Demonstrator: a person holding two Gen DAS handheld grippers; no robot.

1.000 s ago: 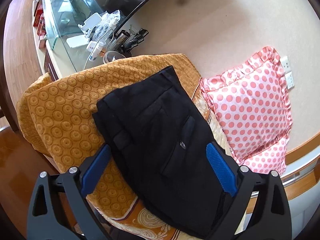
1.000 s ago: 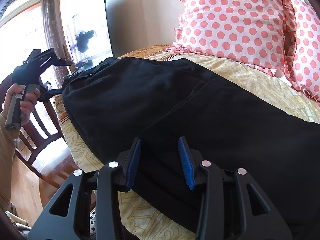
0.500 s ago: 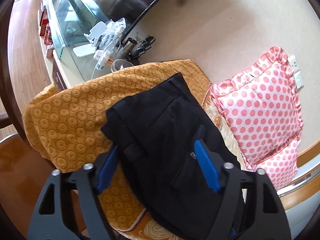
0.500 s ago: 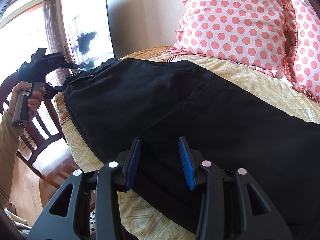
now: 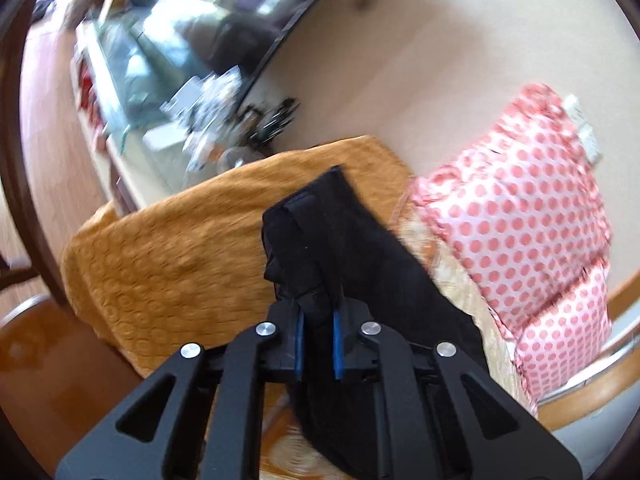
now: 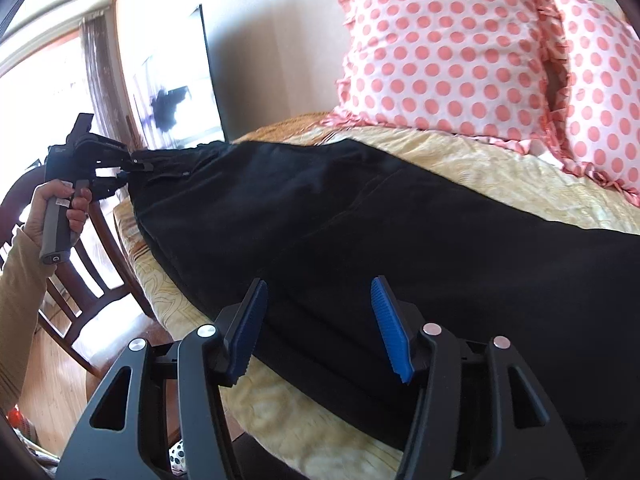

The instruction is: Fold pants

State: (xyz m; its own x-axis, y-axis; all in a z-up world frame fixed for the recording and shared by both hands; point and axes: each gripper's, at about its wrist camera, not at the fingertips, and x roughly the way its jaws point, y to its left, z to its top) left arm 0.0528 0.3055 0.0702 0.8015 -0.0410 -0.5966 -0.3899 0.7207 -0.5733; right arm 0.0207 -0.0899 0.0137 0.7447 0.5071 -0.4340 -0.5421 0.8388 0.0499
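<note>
**Left fingers clamped on the waistband, right fingers spread over the leg**

Left wrist view: the whole picture is smeared with motion blur. The left gripper (image 5: 317,338) has its blue fingers (image 5: 298,336) drawn close together, pinching a bunched fold of the black pants (image 5: 360,264) at the waist end. The fabric rises from the fingers and its lower part runs off behind the gripper frame, so the legs are cut off here. Beneath the pants lies an orange blanket (image 5: 180,248), and to the right stands a pink polka-dot pillow (image 5: 520,220). The clutter on the glass cabinet (image 5: 132,76) behind is too blurred to identify.

Right wrist view: this one is sharp. The right gripper (image 6: 320,328) hovers with its fingers (image 6: 390,330) spread wide, holding nothing, just above the near edge of the pants (image 6: 360,220). The pants stretch flat across the bed (image 6: 500,164); their right end leaves the picture. At far left, a hand (image 6: 56,212) holds the left gripper (image 6: 132,164), closed on the waistband. Its fingertips are hard to separate from the dark cloth. Two pillows (image 6: 440,48) lean behind, and a wooden chair (image 6: 92,264) stands beside the bed.
</note>
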